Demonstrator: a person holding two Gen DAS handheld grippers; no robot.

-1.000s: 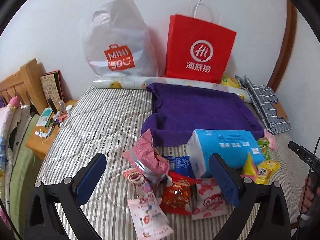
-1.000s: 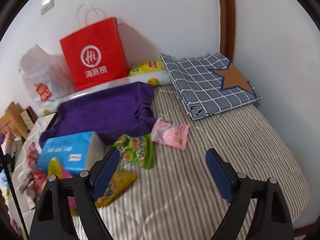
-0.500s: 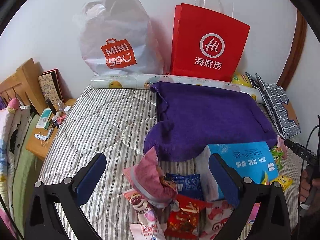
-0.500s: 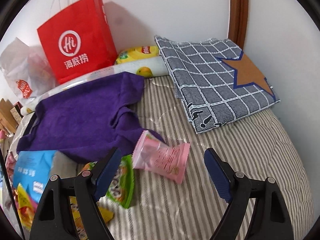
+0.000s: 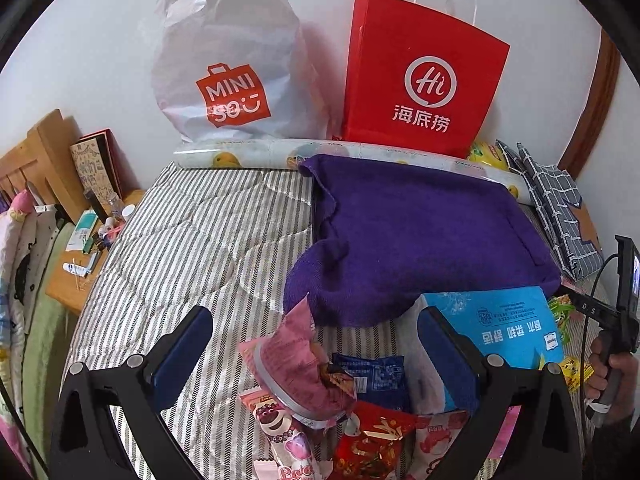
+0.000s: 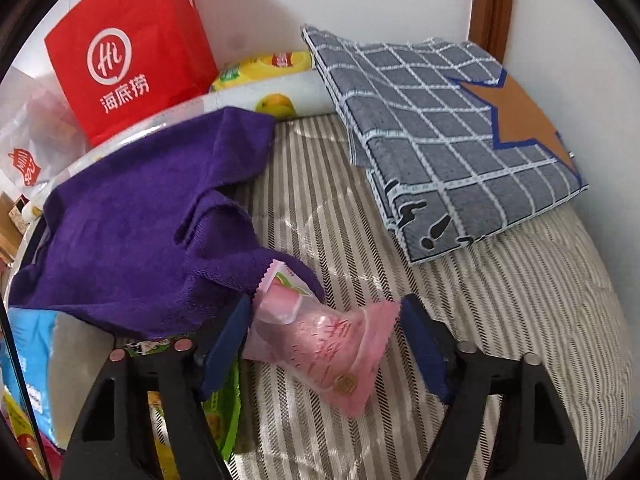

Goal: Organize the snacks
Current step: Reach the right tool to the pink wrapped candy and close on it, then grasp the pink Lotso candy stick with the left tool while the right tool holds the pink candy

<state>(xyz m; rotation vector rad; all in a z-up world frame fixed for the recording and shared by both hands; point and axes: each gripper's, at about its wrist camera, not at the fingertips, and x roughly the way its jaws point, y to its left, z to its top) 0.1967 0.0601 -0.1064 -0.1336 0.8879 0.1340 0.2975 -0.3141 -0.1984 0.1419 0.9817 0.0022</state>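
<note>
A crinkly pink snack packet (image 6: pixel 320 344), glossy plastic with a serrated end seal, lies on the bed (image 6: pixel 500 320), whose quilted cover is striped grey and cream. The right gripper (image 6: pixel 324 344) straddles it: its jaws have just been closing, the left pad is against the packet's edge, the right pad stands just clear of the other corner, so the packet is between them but not yet pinched. A second ago this packet lay well ahead of the jaws; now it fills the gap. Its upper end leans on a soft, nubby purple towel (image 6: pixel 152 220), and a green wrapper (image 6: pixel 224 408) lies under the left finger. Behind, a folded grey grid-patterned cloth with an orange star (image 6: pixel 448 128) rests by the wall, near a stiff red paper bag (image 6: pixel 128 52). The left gripper (image 5: pixel 314 346) hangs with its jaws wide apart and empty over a heap of snacks: a crumpled pink resealable pouch (image 5: pixel 296 364), a dark blue packet (image 5: pixel 372 376), a shiny red bag with gold print (image 5: pixel 372 444) and a pink bear-printed wrapper (image 5: pixel 280 428). A blue tissue pack (image 5: pixel 504 328) sits beside its right finger. Compared with a second ago, the heap sits lower in the left view and the white plastic shopping bag (image 5: pixel 228 64) looms larger.
</note>
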